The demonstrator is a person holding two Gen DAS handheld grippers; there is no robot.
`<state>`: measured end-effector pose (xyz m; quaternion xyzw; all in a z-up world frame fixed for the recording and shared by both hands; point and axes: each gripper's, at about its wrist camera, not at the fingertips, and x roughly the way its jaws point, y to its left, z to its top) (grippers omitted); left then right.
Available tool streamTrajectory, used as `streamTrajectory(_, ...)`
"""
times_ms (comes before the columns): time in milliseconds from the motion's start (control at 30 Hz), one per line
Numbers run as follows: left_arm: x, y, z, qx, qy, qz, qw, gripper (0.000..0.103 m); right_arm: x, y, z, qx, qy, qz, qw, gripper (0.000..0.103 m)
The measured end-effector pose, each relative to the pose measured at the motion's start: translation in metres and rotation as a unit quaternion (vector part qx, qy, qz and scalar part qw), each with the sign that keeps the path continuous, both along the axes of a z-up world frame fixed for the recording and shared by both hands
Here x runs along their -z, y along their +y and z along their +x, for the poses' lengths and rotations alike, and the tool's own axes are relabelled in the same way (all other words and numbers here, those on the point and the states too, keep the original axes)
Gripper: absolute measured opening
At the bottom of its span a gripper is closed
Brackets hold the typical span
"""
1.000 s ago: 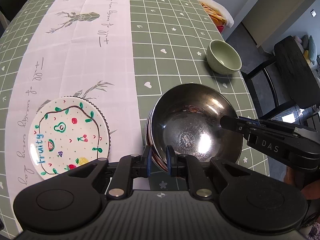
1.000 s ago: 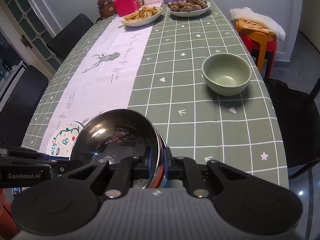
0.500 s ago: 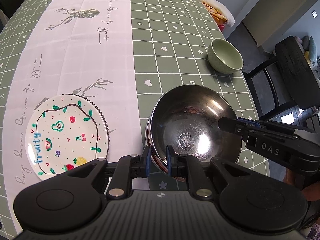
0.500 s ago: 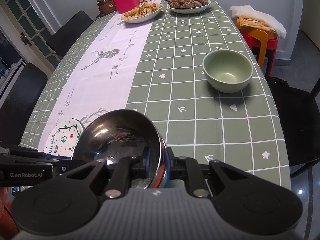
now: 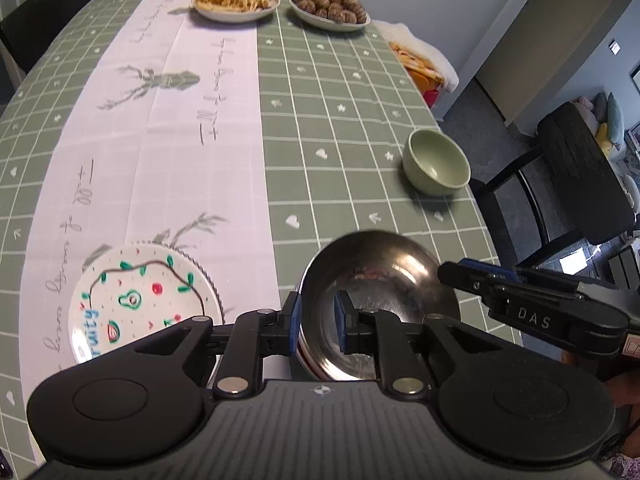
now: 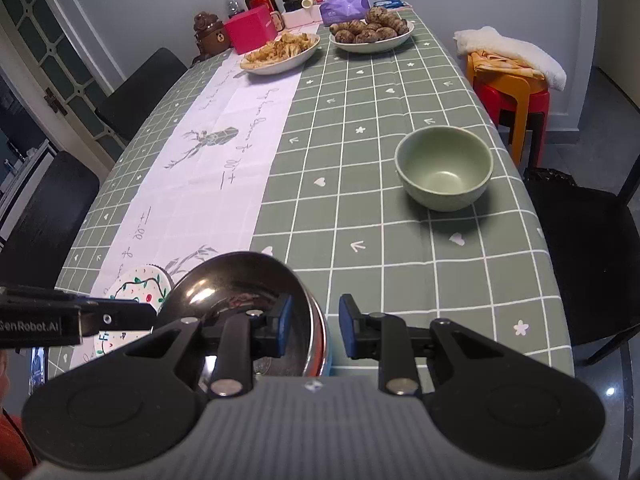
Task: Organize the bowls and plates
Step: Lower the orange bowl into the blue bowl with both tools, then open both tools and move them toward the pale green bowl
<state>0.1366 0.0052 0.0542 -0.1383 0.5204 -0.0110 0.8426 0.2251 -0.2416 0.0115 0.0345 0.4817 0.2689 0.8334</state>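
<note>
Green checked oilcloth with a white printed runner covers a long dining table in a grey-walled room, where both handheld grippers work at the near edge. Left gripper: its blue-padded fingers straddle the near-left rim of a shiny stainless-steel bowl, one pad outside and one inside; a narrow gap shows, and whether they press the rim cannot be told. Right gripper: its fingers stand clearly apart across the bowl's right rim, one pad inside, the other well clear outside, holding nothing. The steel bowl seems to sit nested on other dishes, red and blue edges showing beneath it, which suggests a stack being built, steadied from both sides. Just left of it lies a white scalloped plate painted with fruit, flat on the runner. Farther off, toward the right edge, an empty pale green ceramic bowl waits, likely next to be gathered. At the far end stand two white platters of food, a pink box and bottles; black chairs line the sides, and stacked red and orange stools under a white towel stand to the right.
</note>
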Motion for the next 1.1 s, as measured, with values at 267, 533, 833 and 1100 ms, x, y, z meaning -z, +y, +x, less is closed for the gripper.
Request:
streamTrajectory(267, -0.004, -0.002, 0.006, -0.001, -0.010, -0.010, 0.9999, 0.021, 0.002, 0.006, -0.003, -0.018, -0.010, -0.017, 1.000, 0.004)
streamTrajectory(533, -0.013, -0.014, 0.020, 0.037, -0.042, -0.014, 0.9983, 0.021, -0.009, -0.030, 0.018, 0.062, -0.019, 0.037, 0.997, 0.008)
streamTrajectory(833, -0.025, -0.052, 0.066, 0.088, -0.068, -0.007, 0.9938, 0.030, -0.008, -0.074, 0.059, 0.169, -0.068, 0.053, 0.982, 0.009)
streamTrajectory(1100, -0.014, -0.087, 0.118, 0.127, -0.057, 0.032, 0.9897, 0.034, 0.011, -0.068, 0.085, 0.196, -0.039, 0.056, 0.978, 0.009)
